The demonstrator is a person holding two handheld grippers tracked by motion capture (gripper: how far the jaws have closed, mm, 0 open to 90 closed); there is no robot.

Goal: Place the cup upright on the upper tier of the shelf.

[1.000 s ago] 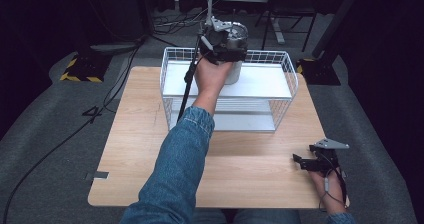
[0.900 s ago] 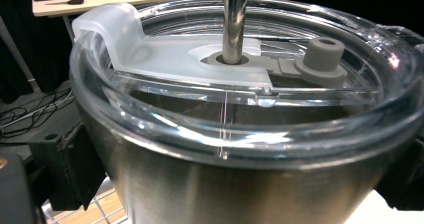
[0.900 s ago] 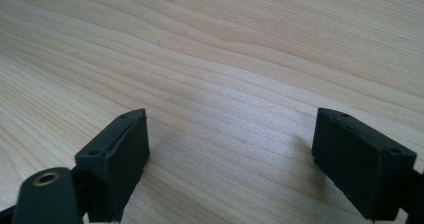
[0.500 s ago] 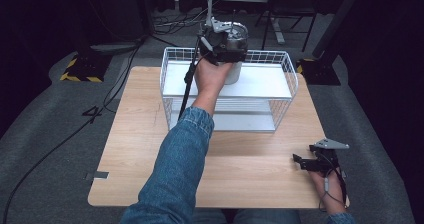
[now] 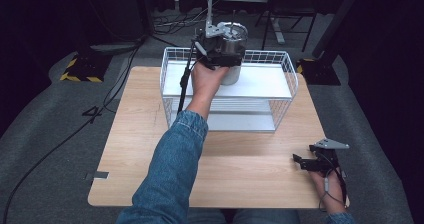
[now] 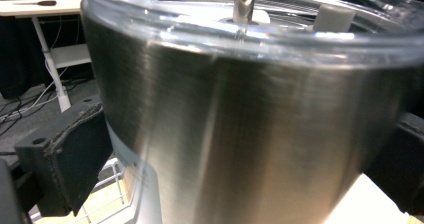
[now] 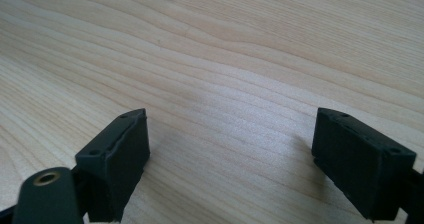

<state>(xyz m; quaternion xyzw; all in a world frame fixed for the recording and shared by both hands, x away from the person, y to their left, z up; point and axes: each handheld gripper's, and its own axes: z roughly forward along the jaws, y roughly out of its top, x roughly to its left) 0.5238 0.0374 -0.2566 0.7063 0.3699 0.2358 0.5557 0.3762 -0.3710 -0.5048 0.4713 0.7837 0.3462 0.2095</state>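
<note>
A brushed-steel container point(image 5: 234, 73) with a clear rim and a rod standing inside it sits at the back of the white top shelf point(image 5: 265, 86) of a wire rack. My left gripper point(image 5: 226, 53) is shut on it; in the left gripper view the steel wall point(image 6: 240, 114) bulks between the two black jaws, which press on either side. I cannot tell whether its base rests on the shelf. My right gripper point(image 5: 301, 162) is low over the wooden table point(image 5: 150, 134) at the front right. It is open, with bare wood between its pads point(image 7: 117, 154).
The white wire rack point(image 5: 291, 74) stands at the back middle of the table and has a lower shelf point(image 5: 245, 120). The left gripper's black cable point(image 5: 184, 86) hangs down over the rack's left front. Desks and cables crowd the dark floor behind.
</note>
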